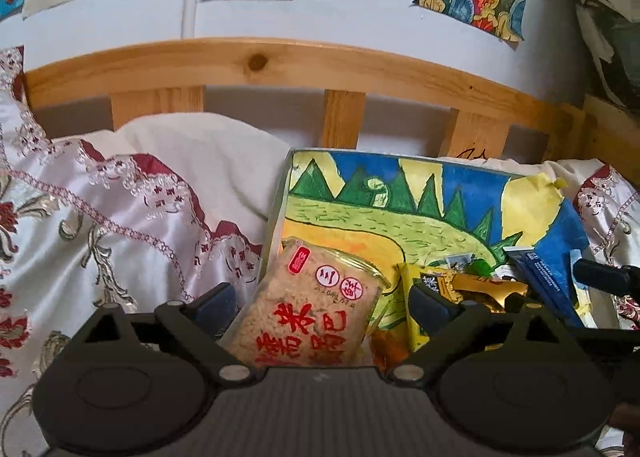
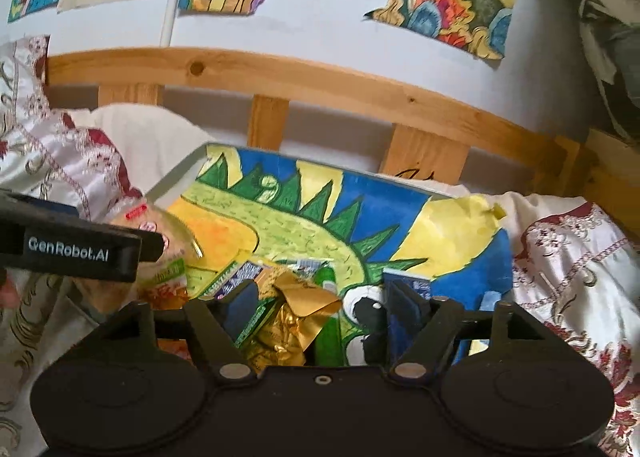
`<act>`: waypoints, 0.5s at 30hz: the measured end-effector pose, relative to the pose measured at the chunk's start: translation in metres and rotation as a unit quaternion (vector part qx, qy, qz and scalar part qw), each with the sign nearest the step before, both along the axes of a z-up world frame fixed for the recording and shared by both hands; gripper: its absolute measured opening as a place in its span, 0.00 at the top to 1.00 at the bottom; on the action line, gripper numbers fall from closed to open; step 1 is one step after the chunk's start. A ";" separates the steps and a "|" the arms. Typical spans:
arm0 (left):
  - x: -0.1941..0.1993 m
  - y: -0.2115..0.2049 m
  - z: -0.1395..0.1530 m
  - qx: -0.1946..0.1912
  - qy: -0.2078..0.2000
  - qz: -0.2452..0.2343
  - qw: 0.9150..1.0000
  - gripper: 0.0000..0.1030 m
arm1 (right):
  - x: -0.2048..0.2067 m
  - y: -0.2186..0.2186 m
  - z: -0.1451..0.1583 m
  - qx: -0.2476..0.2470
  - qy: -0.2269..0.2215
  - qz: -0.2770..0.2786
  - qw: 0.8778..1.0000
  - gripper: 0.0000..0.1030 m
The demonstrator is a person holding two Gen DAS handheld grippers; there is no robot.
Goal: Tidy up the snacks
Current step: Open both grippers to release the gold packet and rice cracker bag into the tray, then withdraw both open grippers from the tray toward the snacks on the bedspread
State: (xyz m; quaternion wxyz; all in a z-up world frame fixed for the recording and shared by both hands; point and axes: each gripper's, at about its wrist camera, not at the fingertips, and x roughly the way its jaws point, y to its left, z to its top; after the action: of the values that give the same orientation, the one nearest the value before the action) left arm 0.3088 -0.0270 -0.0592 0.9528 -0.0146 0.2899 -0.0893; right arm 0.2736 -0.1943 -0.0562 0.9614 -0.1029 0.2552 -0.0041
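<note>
A shallow box [image 1: 280,193] lined with a painted landscape lies on the bed and holds several snacks. A clear packet of brown rice cake with red characters [image 1: 308,309] lies at the box's left side, between the wide-apart fingers of my left gripper [image 1: 324,305], which is open. My right gripper [image 2: 320,305] is open over a crumpled gold wrapper [image 2: 296,309] in the box [image 2: 180,177]. A blue packet [image 2: 404,289] sits by its right finger. The left gripper's body [image 2: 80,249] shows at the left of the right wrist view, over the rice cake packet [image 2: 160,225].
A white and red embroidered bedspread [image 1: 100,225] surrounds the box. A wooden bed rail [image 1: 280,61] runs behind it, with paintings on the wall above. A yellow packet [image 1: 412,297] and blue packets [image 1: 540,273] lie in the box.
</note>
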 end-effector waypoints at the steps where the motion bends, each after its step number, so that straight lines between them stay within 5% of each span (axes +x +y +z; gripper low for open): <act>1: -0.003 0.000 0.002 -0.001 -0.001 0.002 1.000 0.06 | -0.002 -0.001 0.002 0.002 -0.002 -0.002 1.000 0.25; 15: -0.047 0.013 0.037 -0.007 -0.021 0.036 0.999 0.01 | -0.043 -0.023 0.038 0.026 -0.042 -0.035 0.998 0.02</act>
State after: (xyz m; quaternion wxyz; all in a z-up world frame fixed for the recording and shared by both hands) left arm 0.2622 -0.0137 -0.0226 0.9612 -0.0298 0.2684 -0.0571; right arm 0.2305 -0.2178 -0.0178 0.9728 -0.0689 0.2182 -0.0350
